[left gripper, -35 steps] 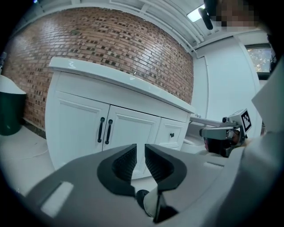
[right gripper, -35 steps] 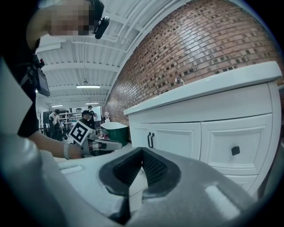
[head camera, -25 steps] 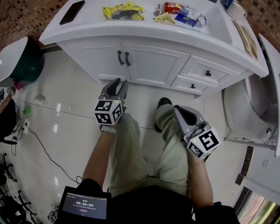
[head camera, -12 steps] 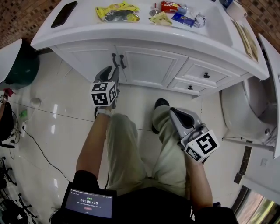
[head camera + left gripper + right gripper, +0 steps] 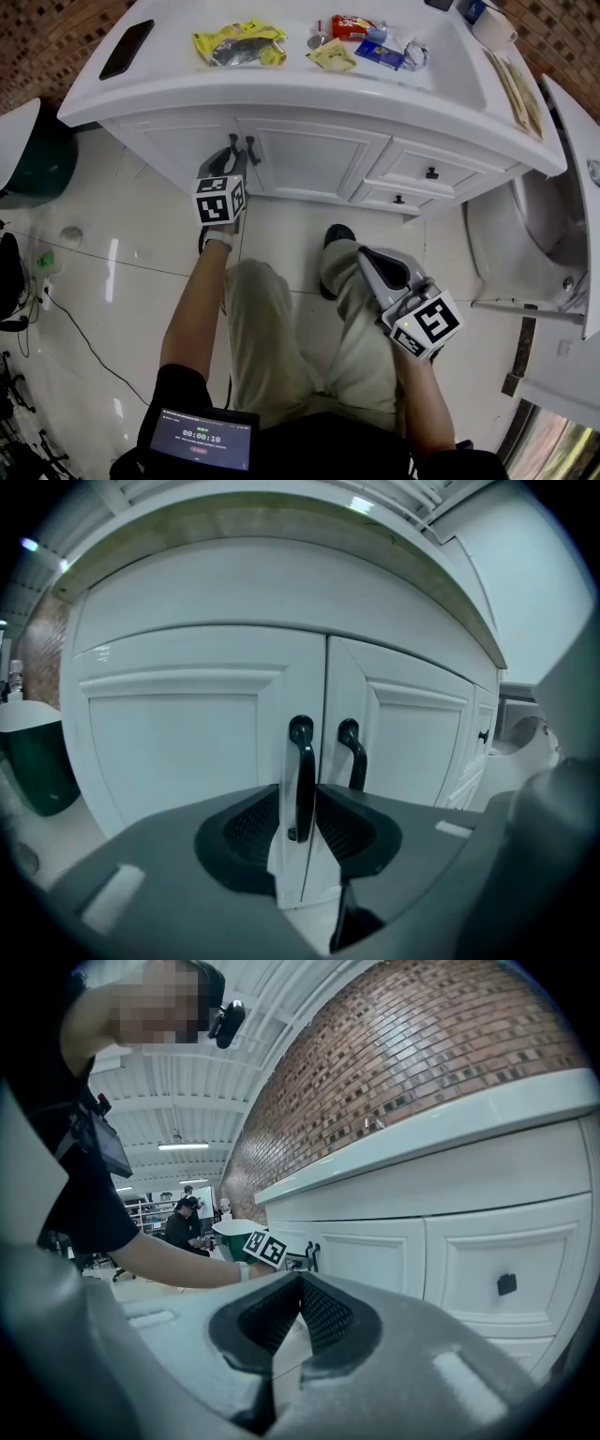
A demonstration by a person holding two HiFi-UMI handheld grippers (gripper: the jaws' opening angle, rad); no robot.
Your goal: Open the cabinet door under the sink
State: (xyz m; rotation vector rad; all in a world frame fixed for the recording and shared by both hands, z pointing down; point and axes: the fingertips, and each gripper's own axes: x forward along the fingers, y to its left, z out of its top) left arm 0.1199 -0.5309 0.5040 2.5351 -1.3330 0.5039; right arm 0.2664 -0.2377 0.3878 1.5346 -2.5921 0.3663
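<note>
The left gripper has its jaws spread around the handle of the left cabinet door, not yet pinching it. The right gripper, at 4 o'clock of it in the head view, is pressed together and empty. Pulling before clamping would likely slip off the slim bar, and drifting toward 3 o'clock could snag the neighbouring handle.

A black phone and yellow packet lie apart on the white countertop.
</note>
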